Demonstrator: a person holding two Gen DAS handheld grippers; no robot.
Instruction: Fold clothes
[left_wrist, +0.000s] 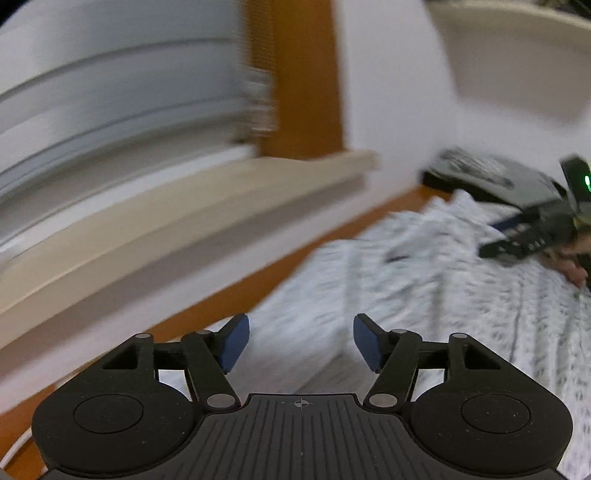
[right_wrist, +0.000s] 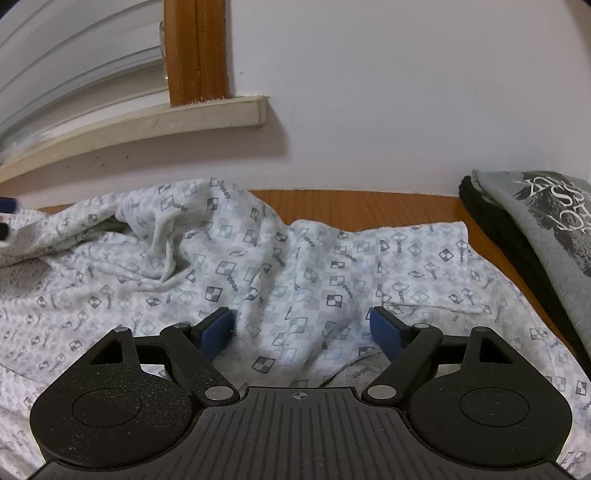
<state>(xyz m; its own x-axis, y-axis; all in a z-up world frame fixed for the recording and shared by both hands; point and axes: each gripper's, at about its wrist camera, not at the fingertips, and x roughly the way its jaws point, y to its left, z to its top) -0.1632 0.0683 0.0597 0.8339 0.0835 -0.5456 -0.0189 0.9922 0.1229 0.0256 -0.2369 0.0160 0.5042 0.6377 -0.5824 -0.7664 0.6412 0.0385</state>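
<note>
Surface: wooden surface (right_wrist: 369, 206) set against a white wall, window sill above.
Right gripper (right_wrist: 302, 332): jaws wide apart, empty, low over the patterned garment (right_wrist: 258, 266).
Left gripper (left_wrist: 301, 341): jaws wide apart, empty, at the garment's edge.
Garment: rumpled, spread across the surface.
Far right corner: folded grey shirt (right_wrist: 546, 236).

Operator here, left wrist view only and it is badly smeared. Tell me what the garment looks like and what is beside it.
Observer: The patterned garment lies crumpled and unfolded on the wooden table, printed with small checkered squares.
Operator: Report the right gripper.
Observer: The right gripper is open above the cloth, nothing between its pads.
Operator: Name that dark thing at the far right.
Observer: A folded grey printed shirt sits on a black garment against the wall.
</note>
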